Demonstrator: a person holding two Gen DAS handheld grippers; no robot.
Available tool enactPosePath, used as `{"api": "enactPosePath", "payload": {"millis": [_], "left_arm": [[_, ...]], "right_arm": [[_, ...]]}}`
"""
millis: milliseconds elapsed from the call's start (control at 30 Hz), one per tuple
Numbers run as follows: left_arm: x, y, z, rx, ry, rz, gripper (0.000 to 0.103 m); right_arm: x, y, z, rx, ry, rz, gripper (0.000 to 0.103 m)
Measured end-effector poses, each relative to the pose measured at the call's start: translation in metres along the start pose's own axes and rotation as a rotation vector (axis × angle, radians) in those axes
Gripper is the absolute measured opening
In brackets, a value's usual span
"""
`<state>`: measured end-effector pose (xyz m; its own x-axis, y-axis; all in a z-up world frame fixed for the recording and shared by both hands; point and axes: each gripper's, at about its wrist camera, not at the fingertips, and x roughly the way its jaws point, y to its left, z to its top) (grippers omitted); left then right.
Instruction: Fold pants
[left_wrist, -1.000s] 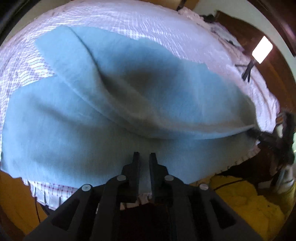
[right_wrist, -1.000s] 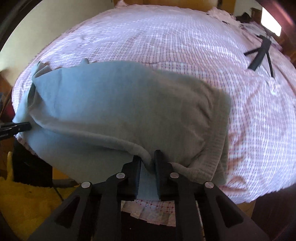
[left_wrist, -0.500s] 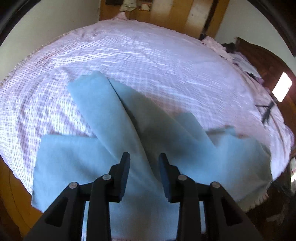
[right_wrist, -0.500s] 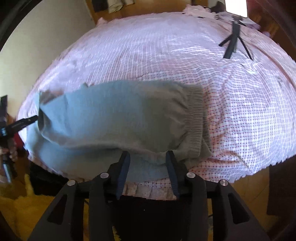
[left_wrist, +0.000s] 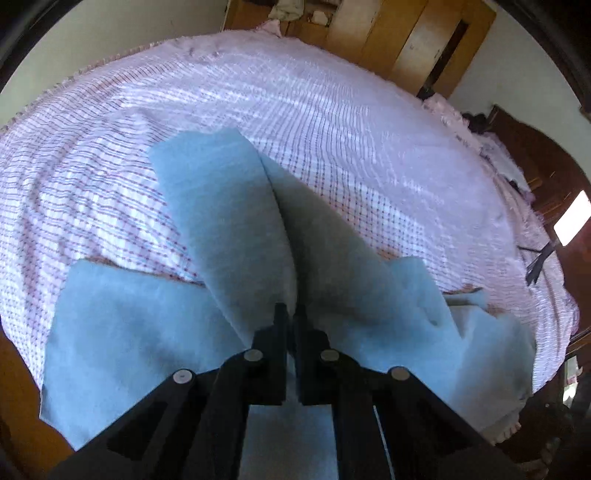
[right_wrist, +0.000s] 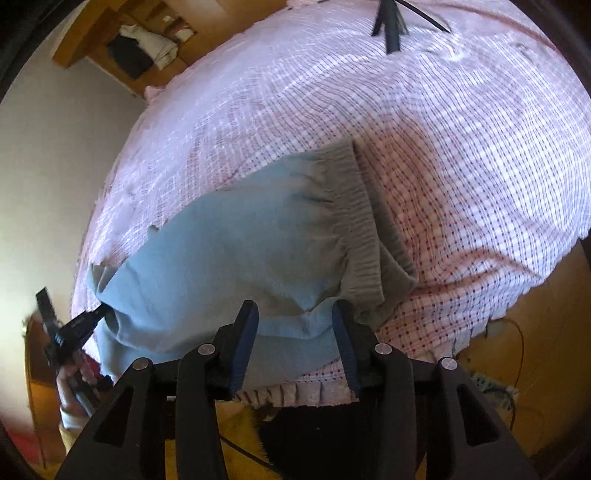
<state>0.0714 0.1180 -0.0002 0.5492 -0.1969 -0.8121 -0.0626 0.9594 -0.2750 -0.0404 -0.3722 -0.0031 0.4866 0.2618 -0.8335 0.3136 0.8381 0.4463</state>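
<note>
Light blue pants (left_wrist: 122, 332) lie on a pink checked bedspread (left_wrist: 332, 122) near its front edge. My left gripper (left_wrist: 290, 317) is shut on a raised fold of the pants, which runs up and away as a ridge (left_wrist: 229, 206). In the right wrist view the pants (right_wrist: 221, 254) lie bunched with the grey ribbed waistband (right_wrist: 364, 229) at the right. My right gripper (right_wrist: 295, 317) is open and empty, its fingers either side of the pants' front edge. The left gripper shows at the far left of that view (right_wrist: 86, 319), pinching the pants.
A black tripod with a bright light panel (left_wrist: 572, 223) stands on the bed's right side and shows at the top of the right wrist view (right_wrist: 391, 26). Wooden wardrobe (left_wrist: 406, 33) behind the bed. Yellow cloth and cables (right_wrist: 502, 387) lie on the floor below the bed's edge.
My right gripper has opened and let go of the pants' edge. My left gripper opened, then shut again on a fold of the pants, and both cameras have tilted up.
</note>
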Motion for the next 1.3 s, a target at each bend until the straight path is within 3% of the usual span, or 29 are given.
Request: {"api": "enactPosePath", "payload": {"millis": [200, 600, 633, 667, 767, 900, 967, 1067, 1167, 1300], "left_arm": [[-0.043, 0.017, -0.018, -0.035, -0.062, -0.025, 0.003], [-0.064, 0.042, -0.051, -0.113, -0.034, -0.054, 0.003], [-0.065, 0.042, -0.052, -0.119, -0.038, -0.062, 0.003], [-0.069, 0.042, -0.053, -0.120, -0.048, -0.075, 0.003], [-0.084, 0.038, -0.055, -0.099, -0.075, -0.083, 0.003], [-0.086, 0.037, -0.070, -0.078, -0.045, -0.047, 0.006], [-0.076, 0.047, -0.079, -0.097, -0.016, -0.014, 0.019], [-0.067, 0.068, -0.083, -0.192, 0.000, 0.024, 0.021], [-0.072, 0.083, -0.080, -0.269, -0.045, -0.012, 0.022], [-0.075, 0.103, -0.071, -0.309, -0.120, 0.036, 0.023]], "right_arm": [[-0.002, -0.008, -0.008, 0.060, -0.011, -0.021, 0.035], [0.018, -0.035, -0.002, 0.234, 0.006, 0.060, 0.034], [0.017, -0.036, -0.001, 0.236, 0.005, 0.068, 0.027], [0.015, -0.037, 0.002, 0.221, -0.006, 0.062, 0.011], [-0.004, -0.035, 0.006, 0.165, -0.071, 0.039, 0.000], [-0.027, -0.038, 0.009, 0.135, -0.141, 0.027, 0.000], [-0.027, -0.043, 0.009, 0.141, -0.127, 0.031, 0.000], [-0.013, -0.050, 0.005, 0.158, -0.071, 0.019, 0.000], [-0.003, -0.052, 0.001, 0.162, -0.053, 0.012, 0.000], [0.002, -0.052, 0.000, 0.156, -0.052, 0.000, 0.000]]}}
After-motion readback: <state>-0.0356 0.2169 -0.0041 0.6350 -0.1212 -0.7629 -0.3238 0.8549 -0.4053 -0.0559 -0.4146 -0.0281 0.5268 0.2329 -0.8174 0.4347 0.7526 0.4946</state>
